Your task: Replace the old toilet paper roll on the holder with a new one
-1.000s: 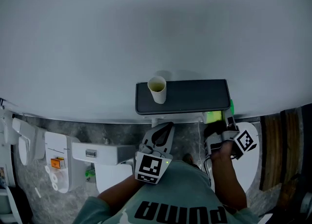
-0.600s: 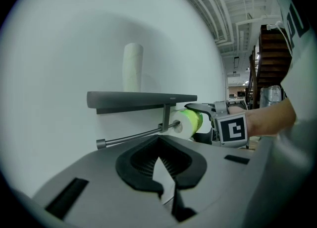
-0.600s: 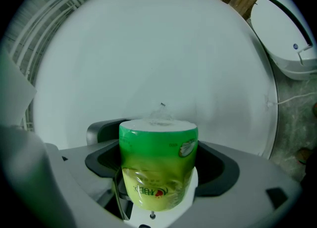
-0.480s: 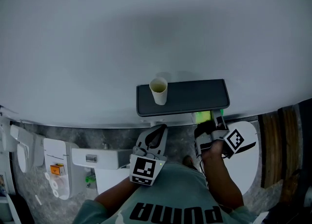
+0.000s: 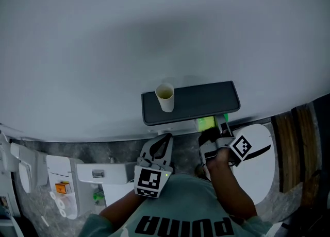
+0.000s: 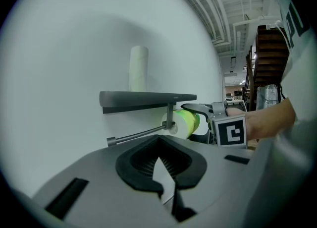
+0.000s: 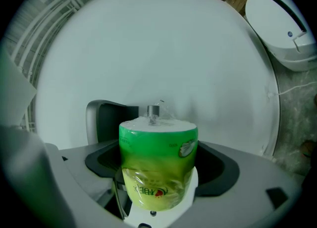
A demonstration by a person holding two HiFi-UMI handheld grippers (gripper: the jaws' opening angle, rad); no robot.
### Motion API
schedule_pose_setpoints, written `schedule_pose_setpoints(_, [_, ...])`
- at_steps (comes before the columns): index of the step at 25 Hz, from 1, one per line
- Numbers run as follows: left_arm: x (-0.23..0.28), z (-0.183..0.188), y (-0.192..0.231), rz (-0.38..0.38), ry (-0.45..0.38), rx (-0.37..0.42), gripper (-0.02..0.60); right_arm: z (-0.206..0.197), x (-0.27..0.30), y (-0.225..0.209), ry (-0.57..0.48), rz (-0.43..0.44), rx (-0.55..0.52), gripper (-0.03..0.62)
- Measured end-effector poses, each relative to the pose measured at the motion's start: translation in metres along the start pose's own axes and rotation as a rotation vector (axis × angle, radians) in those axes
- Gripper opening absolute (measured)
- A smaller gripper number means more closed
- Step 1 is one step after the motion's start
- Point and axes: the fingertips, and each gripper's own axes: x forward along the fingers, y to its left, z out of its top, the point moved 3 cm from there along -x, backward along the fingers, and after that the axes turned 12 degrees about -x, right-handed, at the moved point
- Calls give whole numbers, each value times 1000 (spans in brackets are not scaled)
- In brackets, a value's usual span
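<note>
Spanning the wall (image 5: pixel 154 35), a dark holder shelf (image 5: pixel 201 102) carries an upright cardboard tube (image 5: pixel 165 97). Beneath it, the right gripper (image 7: pixel 159 158) pinches the green-wrapped new roll (image 7: pixel 157 138), whose far end sits at the holder's metal post (image 7: pixel 151 113). The left gripper (image 6: pixel 166 192) hangs below the rod (image 6: pixel 138 134), its jaws pressed together on nothing.

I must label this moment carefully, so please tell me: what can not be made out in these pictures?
- Head view: the shelf hides the holder rod and most of the green roll.
- Right gripper view: the green roll covers everything behind it except one metal stub, so whether it is threaded is unclear.
- Wrapper print: too small to read.
</note>
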Motion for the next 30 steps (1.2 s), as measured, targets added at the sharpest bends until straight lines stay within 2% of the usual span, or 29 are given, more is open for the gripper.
schedule_pose_setpoints(18, [10,-1,-13,-58,6,-3,5,-2,-3,-6,50,75,6,440])
schedule_pose_setpoints(25, [19,-3,-27,-90,14,-4,5,-5,-26,-12,77,58,13,439])
schedule_pose_setpoints(30, [26,-6,-39,-116,30,-5,5,0,-51,-7,111,52,-77,439])
